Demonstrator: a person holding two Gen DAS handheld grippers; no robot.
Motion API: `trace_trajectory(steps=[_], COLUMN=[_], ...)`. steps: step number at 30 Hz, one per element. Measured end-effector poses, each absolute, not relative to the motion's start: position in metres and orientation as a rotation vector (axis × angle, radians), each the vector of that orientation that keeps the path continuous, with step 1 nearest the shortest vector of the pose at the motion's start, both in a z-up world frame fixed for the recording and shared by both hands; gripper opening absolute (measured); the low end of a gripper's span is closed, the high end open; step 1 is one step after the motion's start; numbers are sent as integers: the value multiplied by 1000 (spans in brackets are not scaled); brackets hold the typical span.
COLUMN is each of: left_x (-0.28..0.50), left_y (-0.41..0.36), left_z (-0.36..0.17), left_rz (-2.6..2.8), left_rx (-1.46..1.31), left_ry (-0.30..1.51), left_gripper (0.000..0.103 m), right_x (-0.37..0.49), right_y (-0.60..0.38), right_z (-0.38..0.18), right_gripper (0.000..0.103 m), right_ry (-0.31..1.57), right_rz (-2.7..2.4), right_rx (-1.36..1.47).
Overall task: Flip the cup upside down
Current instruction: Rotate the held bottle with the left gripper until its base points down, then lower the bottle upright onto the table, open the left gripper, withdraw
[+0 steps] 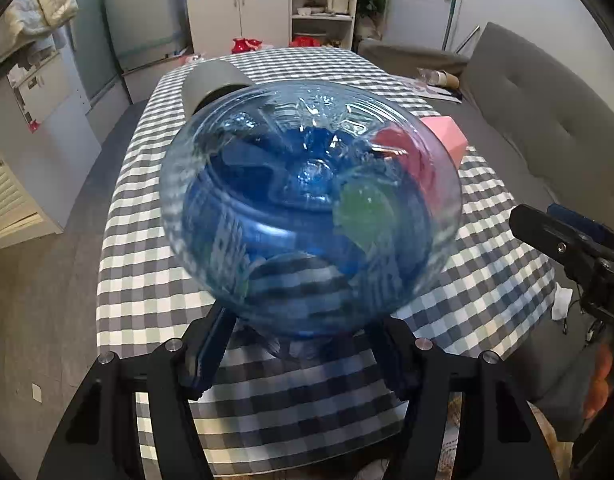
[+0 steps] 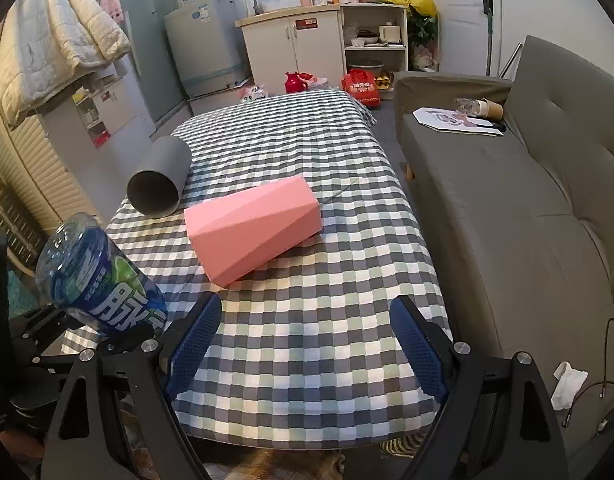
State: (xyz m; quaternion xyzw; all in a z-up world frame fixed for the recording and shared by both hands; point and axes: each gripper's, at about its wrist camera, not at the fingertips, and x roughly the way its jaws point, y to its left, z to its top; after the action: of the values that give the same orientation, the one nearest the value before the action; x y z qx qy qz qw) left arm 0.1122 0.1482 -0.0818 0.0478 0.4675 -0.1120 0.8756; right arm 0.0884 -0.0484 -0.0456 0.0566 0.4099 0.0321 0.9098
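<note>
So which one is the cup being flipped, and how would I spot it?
Start at the checked tablecloth, where a grey tube and a pink faceted box lie. At its near left corner, the left gripper holds the cup in the air. It alone is clear blue plastic with a lime-printed label.

Cup [image 1: 311,208]: transparent blue, with a dark blue label bearing a green lime graphic and white lettering. Tabletop [image 2: 315,280] cloth: checked grey, white and pale green. Faceted box [image 2: 253,228]: pink. Tube [image 2: 159,178]: grey. Right tool [image 2: 307,348]: black frame with blue textured pads. Sofa [image 2: 507,200]: grey.
</note>
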Motion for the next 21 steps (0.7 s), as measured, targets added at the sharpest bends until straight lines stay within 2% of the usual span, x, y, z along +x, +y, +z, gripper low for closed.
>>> trace_trajectory(steps=[14, 21], left_x=[142, 152], left_y=[143, 142], left_z=[-62, -83], left_rz=[-222, -216], left_rx=[65, 57], left_ry=[854, 880], left_gripper=[63, 63], right_x=[91, 93], right_y=[-51, -49], right_z=[-50, -53], right_gripper=[86, 86], right_ry=[851, 858], right_rz=[62, 67], right_rx=[123, 120])
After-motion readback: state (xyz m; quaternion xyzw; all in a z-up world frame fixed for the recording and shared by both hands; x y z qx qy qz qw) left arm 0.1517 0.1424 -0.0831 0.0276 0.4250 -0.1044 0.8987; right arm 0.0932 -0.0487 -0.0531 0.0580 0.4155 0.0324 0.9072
